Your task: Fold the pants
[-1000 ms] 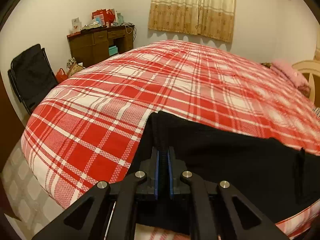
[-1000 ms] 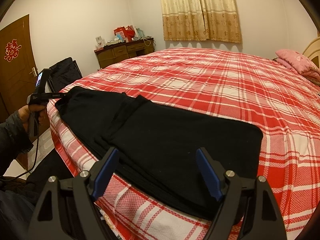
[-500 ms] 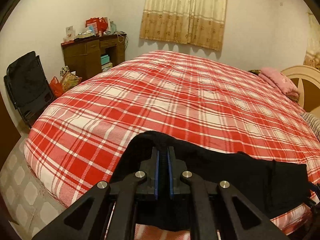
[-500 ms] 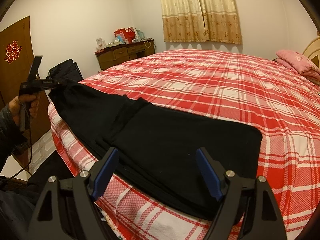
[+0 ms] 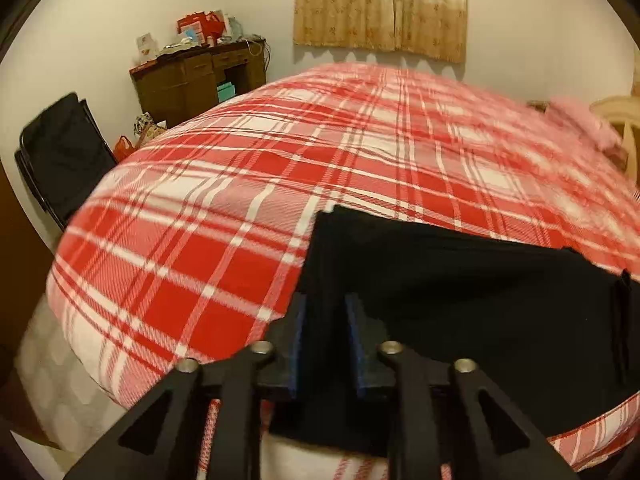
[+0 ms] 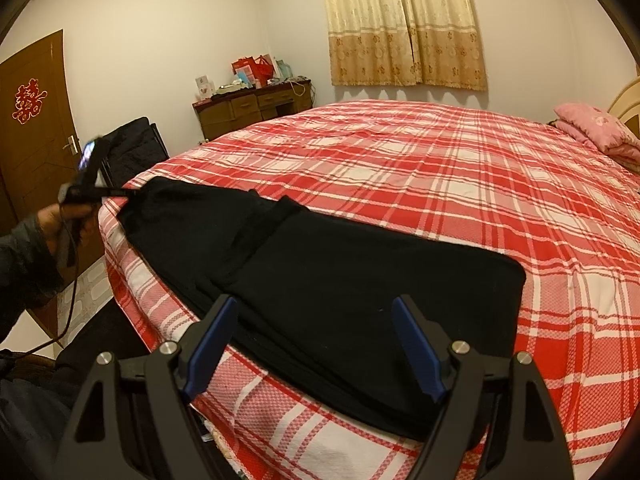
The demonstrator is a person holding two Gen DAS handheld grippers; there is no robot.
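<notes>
Black pants (image 6: 320,280) lie flat along the near edge of the red plaid bed (image 6: 440,168), waist end at the right, leg ends at the left. My left gripper (image 5: 325,320) sits at the leg end of the pants (image 5: 460,300) with its jaws a little apart and black cloth between them. In the right wrist view it shows at the far left (image 6: 120,191), at the cuff. My right gripper (image 6: 316,340) is wide open and empty, hovering over the near side of the pants' upper part.
A wooden desk (image 6: 252,110) with red bags stands against the far wall under a curtain (image 6: 404,24). A black folding chair (image 6: 134,148) and a brown door (image 6: 36,120) are at the left. A pink pillow (image 6: 596,128) lies at the bed's right.
My left gripper lifted the leg end, then brought it back down to the bed, and its jaws have parted from shut to slightly open. The right gripper has not moved.
</notes>
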